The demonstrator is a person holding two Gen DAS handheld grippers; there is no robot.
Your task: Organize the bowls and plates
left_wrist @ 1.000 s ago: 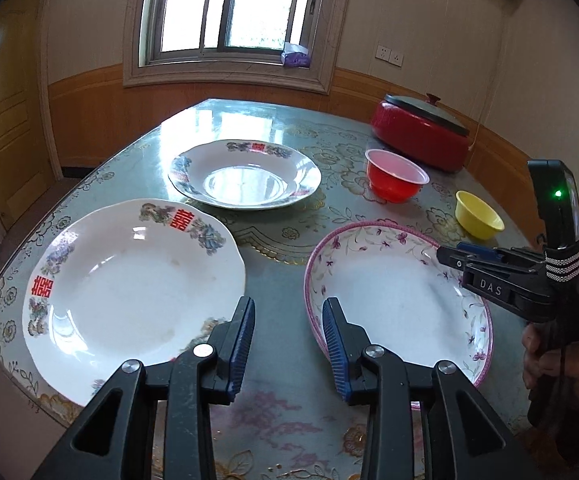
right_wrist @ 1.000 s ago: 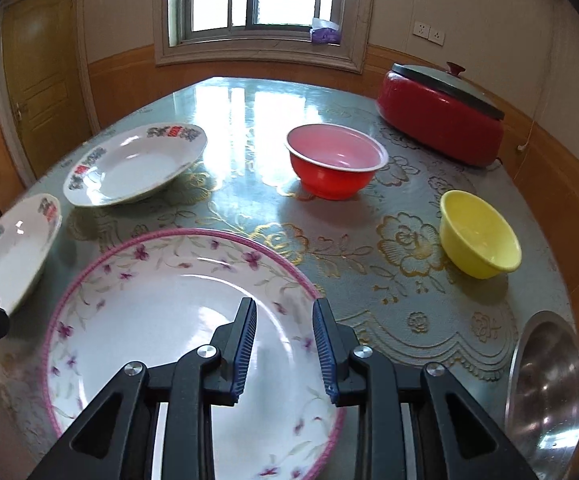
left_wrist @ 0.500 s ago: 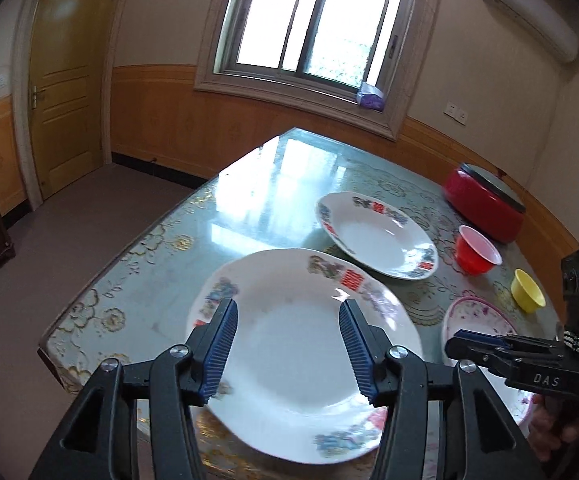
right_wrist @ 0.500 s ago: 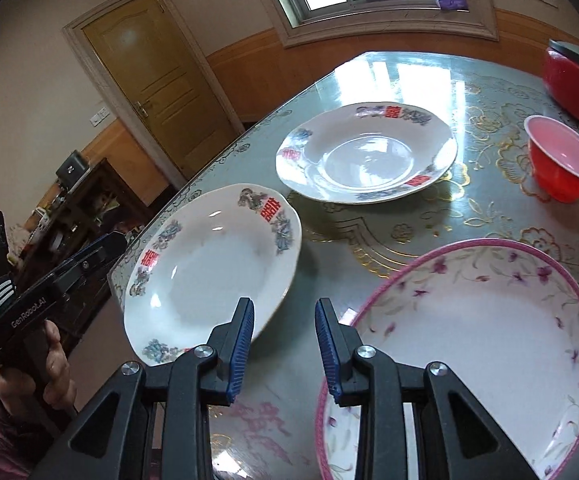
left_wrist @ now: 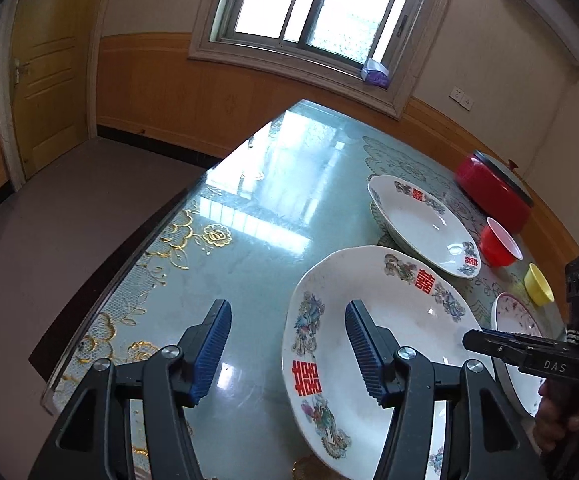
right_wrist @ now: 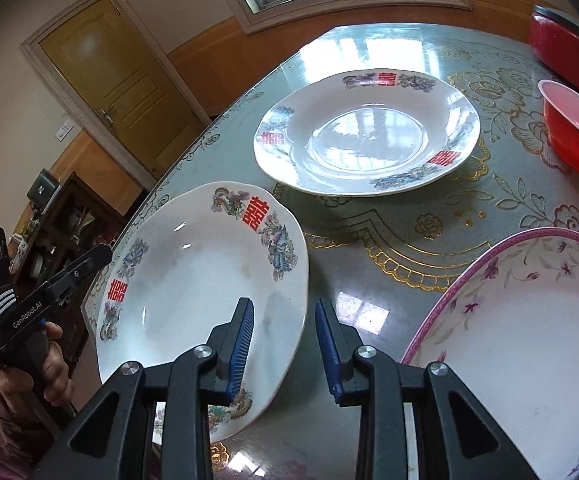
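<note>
"DAS": side of right tool (left_wrist: pixel 474 343) | "GenRobot.AI": side of left tool (right_wrist: pixel 99 255) | red double-happiness signs: rims of near plate (right_wrist: pixel 193 280), far plate (right_wrist: pixel 369 136)

The left gripper (left_wrist: pixel 287 346) pointed downward with its jaws opening and nothing pressed between its pads, while the right gripper (right_wrist: pixel 285 350), held in a hand (left_wrist: pixel 569 420), angled downward with jaws slightly parted, empty.

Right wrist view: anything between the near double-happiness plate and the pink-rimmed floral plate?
No object. Between the near plate and the floral plate lies bare glossy table; only the right gripper fingers frame that gap in the right wrist view.
</note>
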